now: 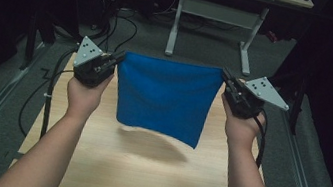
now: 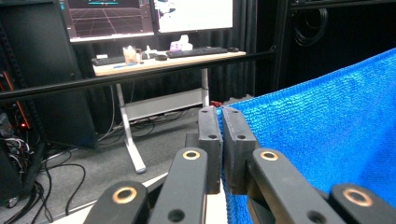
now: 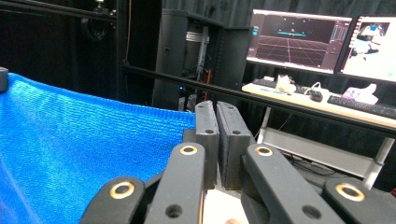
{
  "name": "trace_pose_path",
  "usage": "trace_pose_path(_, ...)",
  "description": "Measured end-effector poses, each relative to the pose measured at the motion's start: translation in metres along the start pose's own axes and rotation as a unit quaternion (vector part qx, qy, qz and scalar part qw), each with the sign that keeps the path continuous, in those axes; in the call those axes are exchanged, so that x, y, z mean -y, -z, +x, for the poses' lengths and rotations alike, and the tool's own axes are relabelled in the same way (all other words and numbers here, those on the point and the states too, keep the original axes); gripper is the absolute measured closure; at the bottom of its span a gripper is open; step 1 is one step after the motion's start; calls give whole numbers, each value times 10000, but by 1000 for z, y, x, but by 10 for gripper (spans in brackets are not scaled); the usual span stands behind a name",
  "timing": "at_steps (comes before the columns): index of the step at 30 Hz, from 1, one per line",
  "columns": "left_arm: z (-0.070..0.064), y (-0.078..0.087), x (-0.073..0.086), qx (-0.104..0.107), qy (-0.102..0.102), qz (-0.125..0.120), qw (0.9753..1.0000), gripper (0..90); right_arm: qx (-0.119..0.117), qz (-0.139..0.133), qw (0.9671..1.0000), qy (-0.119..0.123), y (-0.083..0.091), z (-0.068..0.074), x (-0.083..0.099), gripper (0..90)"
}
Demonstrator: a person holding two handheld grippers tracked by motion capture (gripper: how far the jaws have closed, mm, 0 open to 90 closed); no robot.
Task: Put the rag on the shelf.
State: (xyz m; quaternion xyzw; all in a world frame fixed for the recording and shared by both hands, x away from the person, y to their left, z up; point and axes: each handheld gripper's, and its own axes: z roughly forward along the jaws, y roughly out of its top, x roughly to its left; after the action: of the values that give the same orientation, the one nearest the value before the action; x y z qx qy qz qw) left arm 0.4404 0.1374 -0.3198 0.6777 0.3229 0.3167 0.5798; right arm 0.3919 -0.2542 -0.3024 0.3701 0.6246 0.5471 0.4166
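I have the blue cloth (image 1: 163,98) held up off the table (image 1: 141,175), stretched between my two grippers; the left gripper (image 1: 115,61) pinches its upper left corner and the right gripper (image 1: 227,80) its upper right corner. In the left gripper view the jaws stand almost together with the cloth's edge clamped between them; in the right gripper view the jaws are likewise nearly closed on the corner, the cloth running off to that view's left.

I judge the cloth light and soft, a knitted or microfibre weave by its ribbed texture; it hangs limp, its top edge taut between the grippers, its lower edge loose and sloping lower on the right, casting a shadow on the table just beneath. It won't slip easily, since the weave gives the pads something to bite; nothing fragile here. The corners seem to me the right places to hold, since they keep it spread flat; a hold mid-edge would let it bunch.

The table is pale wood, bare and level, good for laying the cloth flat. The room is dark; grey carpet with black cables (image 1: 49,85) at the left, a white-legged desk (image 1: 216,20) beyond, and on it monitors (image 3: 299,39) and a keyboard (image 2: 198,51); a black bar (image 3: 280,105) crosses in front of the desk.
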Motion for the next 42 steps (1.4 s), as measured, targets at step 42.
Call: trace_pose_path(42, 43, -94, 90, 65, 359, 1897, 9812, 868, 103, 1849, 9827, -47, -125, -25, 90, 887)
